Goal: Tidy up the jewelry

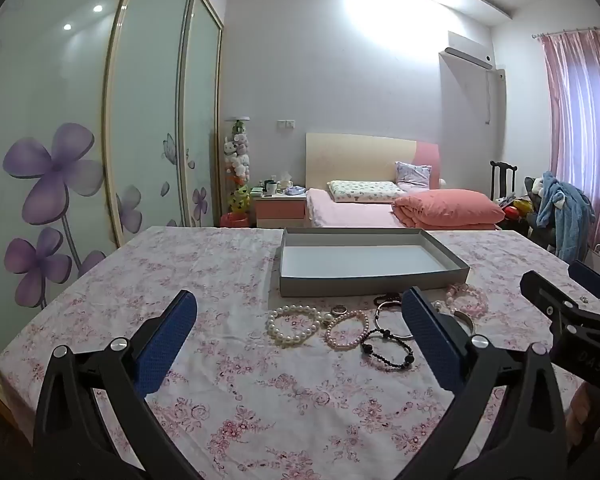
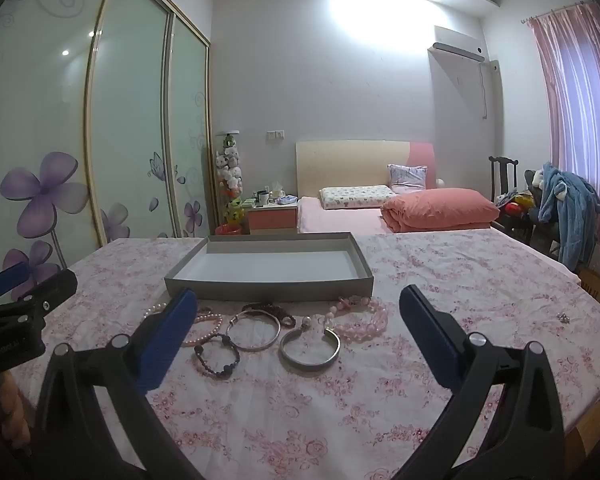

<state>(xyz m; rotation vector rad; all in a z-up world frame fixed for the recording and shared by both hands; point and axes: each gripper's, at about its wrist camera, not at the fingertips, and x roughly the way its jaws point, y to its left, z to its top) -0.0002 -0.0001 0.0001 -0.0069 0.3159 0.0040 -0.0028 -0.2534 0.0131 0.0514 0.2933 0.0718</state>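
Note:
An empty grey shallow box [image 1: 372, 280] [image 2: 268, 286] lies on the floral tablecloth. In front of it lies jewelry: a white pearl bracelet [image 1: 294, 325], a thin pink pearl bracelet [image 1: 347, 330], a black bead bracelet [image 1: 386, 350] [image 2: 217, 356], a thin silver bangle [image 2: 253, 333], an open silver cuff [image 2: 310, 348], a pink bead bracelet [image 1: 464, 298] [image 2: 360, 316], a ring [image 1: 339, 310]. My left gripper [image 1: 300, 312] is open above the cloth, short of the jewelry. My right gripper [image 2: 298, 308] is open, also short of it.
A small sparkly item [image 2: 563, 317] lies alone on the cloth at the right. The table [image 2: 500, 280] ends at the right and far sides. Behind stand a bed [image 1: 380, 208], a nightstand [image 1: 282, 208], sliding wardrobe doors [image 1: 80, 160] and a chair with clothes [image 1: 560, 216].

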